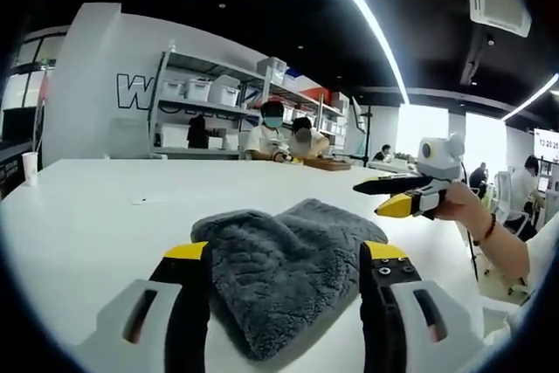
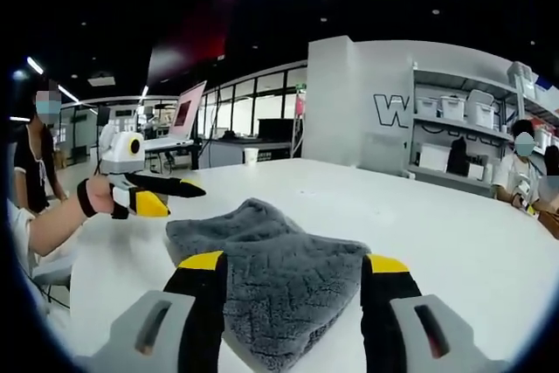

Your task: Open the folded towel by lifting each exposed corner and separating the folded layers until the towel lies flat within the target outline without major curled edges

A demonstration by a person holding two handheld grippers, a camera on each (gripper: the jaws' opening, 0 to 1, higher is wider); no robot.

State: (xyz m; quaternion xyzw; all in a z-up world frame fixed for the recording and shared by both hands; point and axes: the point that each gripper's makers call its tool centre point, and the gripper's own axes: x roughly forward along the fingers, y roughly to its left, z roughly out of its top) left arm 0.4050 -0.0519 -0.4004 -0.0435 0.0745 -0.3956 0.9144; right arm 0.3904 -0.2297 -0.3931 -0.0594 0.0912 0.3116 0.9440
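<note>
On white table (image 1: 105, 216), folded grey fluffy towel (image 1: 284, 259), rumpled, between both grippers' spread jaws.

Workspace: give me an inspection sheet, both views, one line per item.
Surface: white table, bare around the towel.
Job's things: grey towel, folded and rumpled, not yet flat; no target outline seen.
Clutter: paper cup at the far edge.
Grippers: left gripper and right gripper each open, jaws either side of the towel.
Cables: nothing seen.
Surroundings: shelving with bins, seated people, laptop.
</note>
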